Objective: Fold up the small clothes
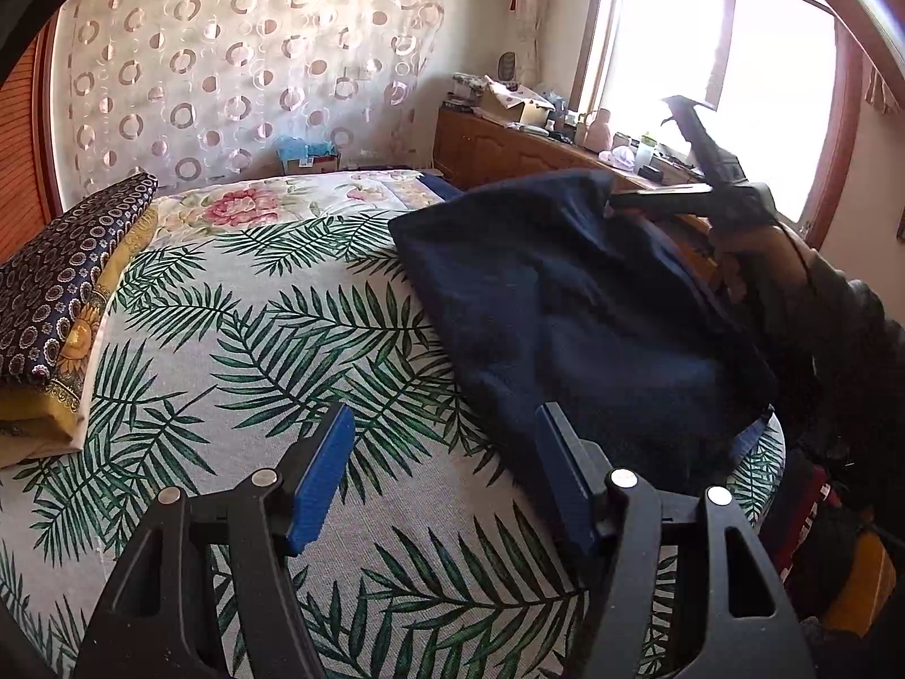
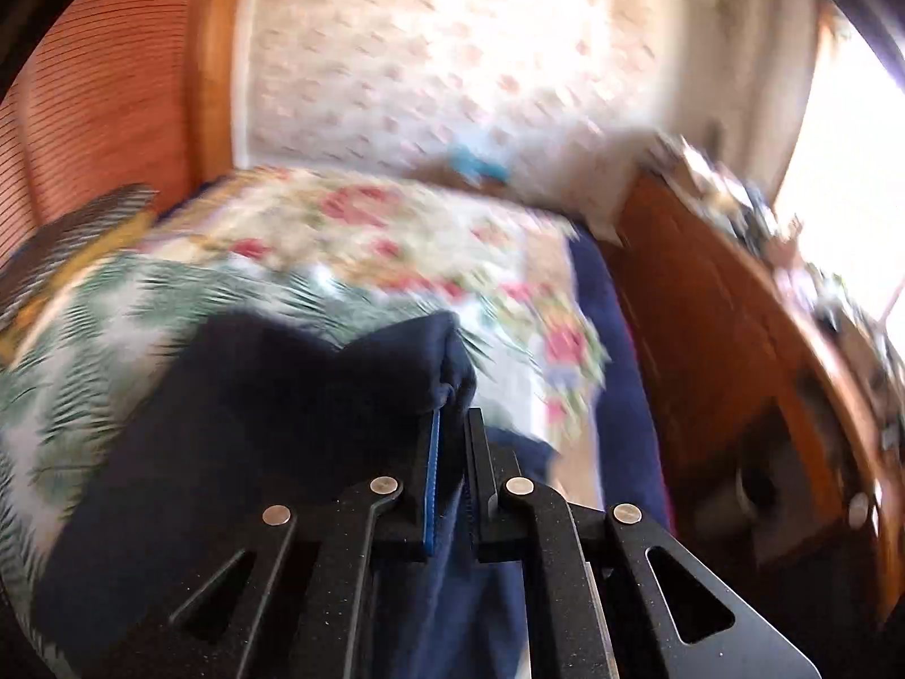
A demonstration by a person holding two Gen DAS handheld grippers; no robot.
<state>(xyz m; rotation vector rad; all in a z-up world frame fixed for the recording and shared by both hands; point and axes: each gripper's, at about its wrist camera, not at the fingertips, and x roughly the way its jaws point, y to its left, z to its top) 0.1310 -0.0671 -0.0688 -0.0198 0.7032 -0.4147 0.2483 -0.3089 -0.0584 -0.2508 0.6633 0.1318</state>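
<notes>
Dark navy garment, thick soft knit, creased, lies on the bed's right side at about 3 o'clock from the bed's middle. One corner is lifted off the cover, cloth draping down from it in a slack fold. Right gripper pinches that raised corner, jaws pressed together on the fabric; its view is blurred. Left gripper hovers at 6 o'clock over the palm-leaf bedspread, jaws spread, nothing between them. Folded patterned pillows at 9 o'clock. Wooden cabinet at 1 o'clock, under the window.
</notes>
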